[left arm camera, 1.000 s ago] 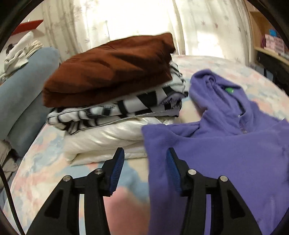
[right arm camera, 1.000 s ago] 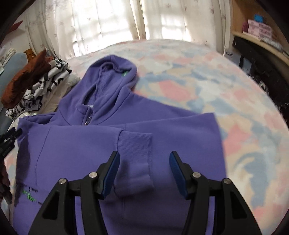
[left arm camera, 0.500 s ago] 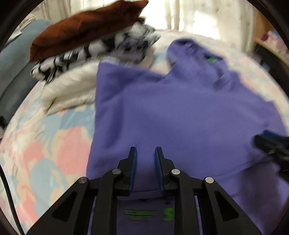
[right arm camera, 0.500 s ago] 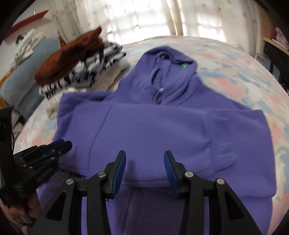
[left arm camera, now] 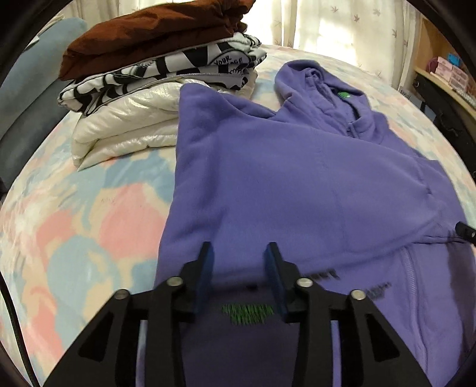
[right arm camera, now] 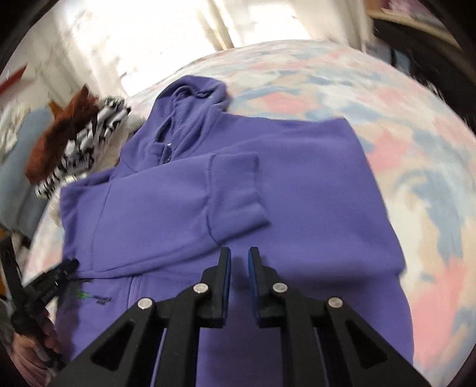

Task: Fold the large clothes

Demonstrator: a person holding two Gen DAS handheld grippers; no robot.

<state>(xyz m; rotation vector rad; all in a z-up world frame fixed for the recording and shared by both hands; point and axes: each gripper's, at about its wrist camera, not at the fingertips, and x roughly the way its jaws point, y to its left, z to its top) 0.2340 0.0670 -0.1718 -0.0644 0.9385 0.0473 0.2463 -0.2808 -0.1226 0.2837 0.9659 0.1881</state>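
Note:
A purple zip hoodie lies front up on the bed, hood toward the window, both sleeves folded across its chest. It also shows in the right wrist view, where a sleeve cuff lies on top. My left gripper is open and empty, low over the hoodie's left chest near the green logo. My right gripper hovers just below the cuff, its jaws narrowed to a small gap with nothing between them. The left gripper also shows at the left edge of the right wrist view.
A stack of folded clothes, brown on top, then striped, then white, sits left of the hoodie and touches its shoulder. The pastel bedspread surrounds it. Curtains hang behind. A shelf stands at right.
My left gripper opened from nearly shut and stayed over the hoodie's lower left. My right gripper narrowed from open to a small gap and swung toward the cuff.

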